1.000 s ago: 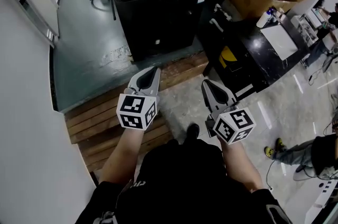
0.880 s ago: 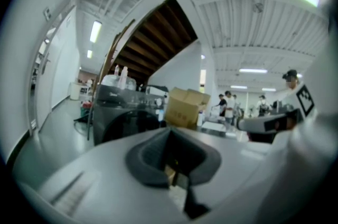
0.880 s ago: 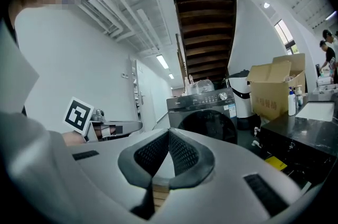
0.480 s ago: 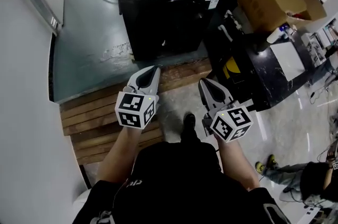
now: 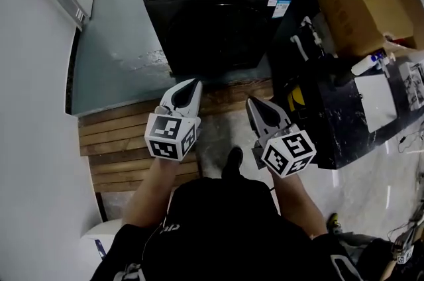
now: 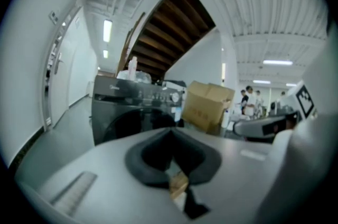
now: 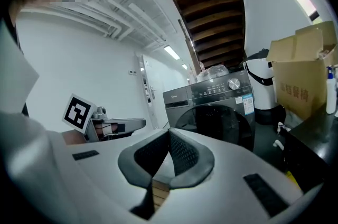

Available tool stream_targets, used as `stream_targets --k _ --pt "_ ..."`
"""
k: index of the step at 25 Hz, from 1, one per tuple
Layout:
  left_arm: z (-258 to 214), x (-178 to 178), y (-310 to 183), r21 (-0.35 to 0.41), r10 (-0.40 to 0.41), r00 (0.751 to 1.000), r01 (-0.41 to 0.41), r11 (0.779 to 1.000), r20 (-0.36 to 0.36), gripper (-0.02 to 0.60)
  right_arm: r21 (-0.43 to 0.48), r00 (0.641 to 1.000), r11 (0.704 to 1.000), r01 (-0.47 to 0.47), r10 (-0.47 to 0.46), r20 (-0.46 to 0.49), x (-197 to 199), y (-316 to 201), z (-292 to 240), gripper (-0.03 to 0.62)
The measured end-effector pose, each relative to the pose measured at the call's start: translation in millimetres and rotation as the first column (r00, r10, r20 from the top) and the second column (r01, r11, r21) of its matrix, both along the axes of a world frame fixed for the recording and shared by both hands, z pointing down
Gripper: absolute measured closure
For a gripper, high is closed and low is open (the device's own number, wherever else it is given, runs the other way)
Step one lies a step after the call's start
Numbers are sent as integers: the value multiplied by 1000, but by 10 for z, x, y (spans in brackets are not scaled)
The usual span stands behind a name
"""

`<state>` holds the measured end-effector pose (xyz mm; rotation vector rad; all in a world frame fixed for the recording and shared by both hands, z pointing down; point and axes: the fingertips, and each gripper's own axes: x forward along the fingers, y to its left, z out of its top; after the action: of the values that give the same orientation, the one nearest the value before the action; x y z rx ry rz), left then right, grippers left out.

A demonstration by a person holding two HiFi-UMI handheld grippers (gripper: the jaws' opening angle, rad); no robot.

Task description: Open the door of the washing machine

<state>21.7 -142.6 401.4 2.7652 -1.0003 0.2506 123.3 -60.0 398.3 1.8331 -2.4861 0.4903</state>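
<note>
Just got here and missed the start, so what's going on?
A person holds a claw in each hand, the left claw and right claw both shut and empty. They point at the black washer, whose door is closed. Neither touches it; they hang over the wooden planks short of it.

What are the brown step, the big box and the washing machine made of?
The step looks like wood: brown planks with gaps between them. The box looks like cardboard: dull tan, with folded flaps. The washing machine seems to be dark painted metal, fairly shiny; its round door may be glass or plastic.
</note>
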Motion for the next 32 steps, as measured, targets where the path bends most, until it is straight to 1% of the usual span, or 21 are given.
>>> stream_targets --k 4,7,12,14,19,24,27,32 --pt "28 318 -153 -13 -33 999 33 999 7 574 -17 999 999 38 -38 7 323 -169 36 600" --pt "101 508 -242 -40 -60 998 60 997 4 574 -23 998 998 58 -58 12 537 -254 58 600" --pt "93 757 -285 -41 -69 998 70 997 10 574 -22 995 995 96 -95 21 726 -360 75 600" --pt "51 815 -320 -29 -67 998 68 997 14 574 -22 994 994 104 -104 25 760 -418 79 600" --pt "56 793 -475 -30 -81 997 81 996 22 574 -39 991 991 131 -129 30 731 -584 139 600" --pt "64 644 -800 -36 -115 993 114 993 1 574 -54 987 986 160 -160 9 623 -909 147 600" --pt "68 612 -1036 -41 -101 995 101 994 -11 574 -60 989 987 148 -148 -2 603 -1185 132 600" --pt "73 547 -1421 -43 -45 999 44 998 -19 574 -80 993 991 111 -113 -19 492 -1645 144 600"
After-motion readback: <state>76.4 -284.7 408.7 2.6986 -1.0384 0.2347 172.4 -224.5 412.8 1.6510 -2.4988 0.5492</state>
